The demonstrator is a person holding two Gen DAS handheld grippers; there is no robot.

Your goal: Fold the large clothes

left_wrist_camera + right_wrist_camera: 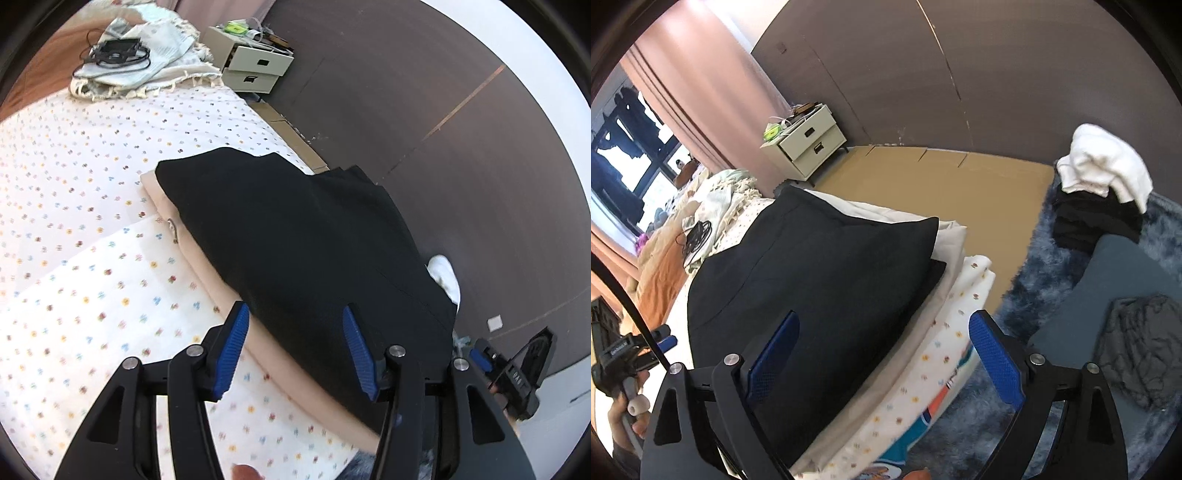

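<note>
Two grippers hang over the black garment, which lies folded on top of a beige folded piece at the edge of the bed. The left gripper has its jaws parted, nothing between the blue pads, its tips just above the near edge of the black garment. The right gripper stands with jaws spread wide and empty, one finger over the black garment and the other out past the bed's side, above the shaggy blue rug.

The fold looks set down and let go, so the step in hand is probably drawing clear of it. Doing that well means lifting both grippers straight away from the black garment so no pad drags a corner, then checking that its edges sit square over the beige piece.

The black garment reads as a thick, smooth, matte stack with a rounded far corner; one lower layer pokes out beyond it on the side toward the rug. More clothes, white over black, wait well beyond the black garment, on the rug.
</note>
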